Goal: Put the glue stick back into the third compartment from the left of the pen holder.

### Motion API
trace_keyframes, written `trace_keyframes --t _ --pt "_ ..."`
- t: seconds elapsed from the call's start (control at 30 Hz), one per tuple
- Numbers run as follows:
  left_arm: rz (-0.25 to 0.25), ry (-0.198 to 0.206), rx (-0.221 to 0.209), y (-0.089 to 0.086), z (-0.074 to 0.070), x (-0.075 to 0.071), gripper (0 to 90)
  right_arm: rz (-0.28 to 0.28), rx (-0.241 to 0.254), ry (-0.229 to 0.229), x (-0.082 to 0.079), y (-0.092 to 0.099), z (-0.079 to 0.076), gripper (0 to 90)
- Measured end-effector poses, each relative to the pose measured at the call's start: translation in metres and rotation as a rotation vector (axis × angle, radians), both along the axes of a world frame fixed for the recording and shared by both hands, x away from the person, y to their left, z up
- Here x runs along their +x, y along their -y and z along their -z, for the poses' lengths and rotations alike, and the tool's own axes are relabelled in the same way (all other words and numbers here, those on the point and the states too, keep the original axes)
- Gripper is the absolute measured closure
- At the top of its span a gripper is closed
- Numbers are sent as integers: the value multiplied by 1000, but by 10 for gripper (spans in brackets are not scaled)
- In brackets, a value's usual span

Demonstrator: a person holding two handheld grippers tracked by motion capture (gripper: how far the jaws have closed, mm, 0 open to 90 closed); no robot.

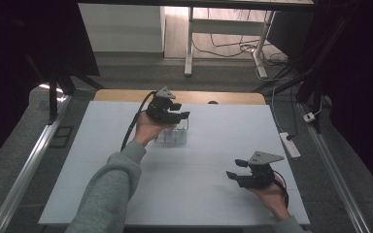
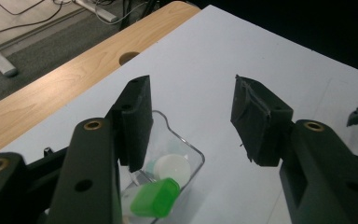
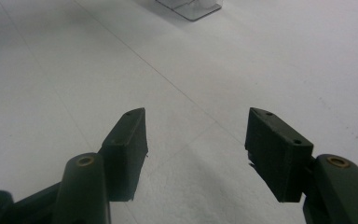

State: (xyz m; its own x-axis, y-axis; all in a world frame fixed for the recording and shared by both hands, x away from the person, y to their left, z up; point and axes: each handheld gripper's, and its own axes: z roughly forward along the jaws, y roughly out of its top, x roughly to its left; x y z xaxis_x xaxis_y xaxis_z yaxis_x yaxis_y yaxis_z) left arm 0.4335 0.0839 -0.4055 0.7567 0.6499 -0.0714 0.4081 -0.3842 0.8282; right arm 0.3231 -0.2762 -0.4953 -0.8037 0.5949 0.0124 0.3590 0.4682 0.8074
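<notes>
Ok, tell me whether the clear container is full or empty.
Not empty: the clear container holds a green-capped piece and a white round piece.

I count one clear box [image 2: 186, 154] on my table [image 1: 209, 194]. Inside it I see one green cap [image 2: 156, 199] and one white cap [image 2: 173, 169]. I hold two grippers.

Open tool [image 3: 196, 140] above white table [image 3: 51, 70]

A lab-like workroom: a white-topped table [image 1: 184, 184] amid dark rig frames, floor cables [image 1: 233, 48] and a power strip [image 1: 290, 144].
</notes>
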Motion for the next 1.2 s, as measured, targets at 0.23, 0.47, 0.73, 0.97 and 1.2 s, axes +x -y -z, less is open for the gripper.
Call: trace_keyframes --t 0.23,0.47,0.73,0.97,1.2 --pt "24 -1 -11 -13 3 -26 473 9 -3 5 0 2 -1 387" --pt "43 21 -1 -33 13 -63 476 10 -6 8 -1 2 -1 387" --pt "29 22 -10 -57 33 -96 463 20 -8 9 -1 3 -2 385" --pt "22 -1 -75 -78 52 -120 450 24 -11 21 -1 7 -3 384" --pt "6 -8 -81 -92 66 -139 439 30 -17 33 -1 11 -4 384"
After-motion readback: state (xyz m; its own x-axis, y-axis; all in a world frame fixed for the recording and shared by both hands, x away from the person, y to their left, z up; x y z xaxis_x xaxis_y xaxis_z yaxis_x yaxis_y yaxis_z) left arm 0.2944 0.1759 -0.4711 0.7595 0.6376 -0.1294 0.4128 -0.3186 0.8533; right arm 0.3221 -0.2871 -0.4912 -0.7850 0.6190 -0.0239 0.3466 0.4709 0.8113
